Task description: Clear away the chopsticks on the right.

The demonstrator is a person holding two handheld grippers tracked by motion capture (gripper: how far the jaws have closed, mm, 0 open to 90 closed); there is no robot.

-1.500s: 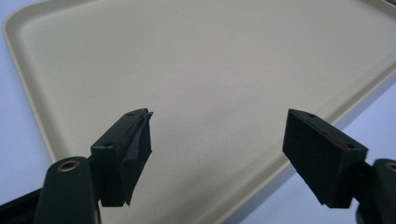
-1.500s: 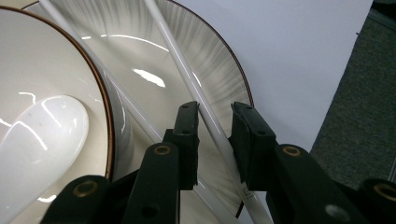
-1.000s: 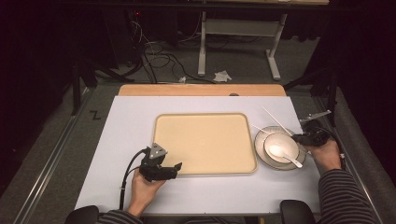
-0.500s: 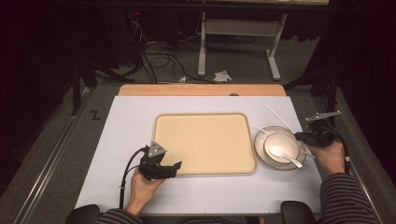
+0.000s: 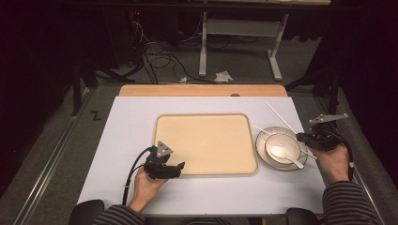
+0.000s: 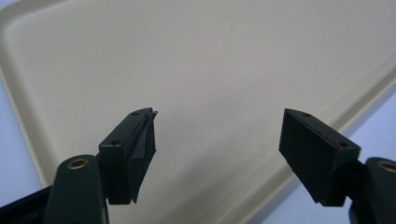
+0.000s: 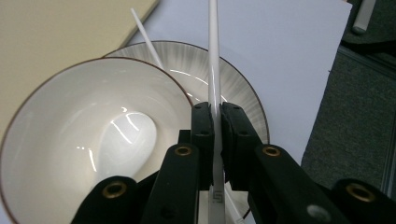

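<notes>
My right gripper (image 7: 215,119) is shut on a long white chopstick (image 7: 213,56) that runs forward over the striped plate (image 7: 233,74). In the high view this gripper (image 5: 302,137) sits at the plate's right side, and the chopstick (image 5: 280,117) slants up and to the left from it. A white bowl (image 7: 56,112) stands on the plate with a white spoon (image 7: 126,135) inside. A second chopstick (image 7: 147,39) lies across the plate's far rim. My left gripper (image 6: 219,140) is open, with nothing between its jaws, over the near left corner of the beige tray (image 5: 206,140).
The white table top (image 5: 122,140) carries the tray in the middle and the plate (image 5: 263,157) at the right. The table's right edge and dark floor (image 7: 355,116) are close to my right gripper. A wooden strip (image 5: 202,90) runs along the far edge.
My right gripper has shifted slightly to the right with the chopstick in it. The left gripper has stayed in place.
</notes>
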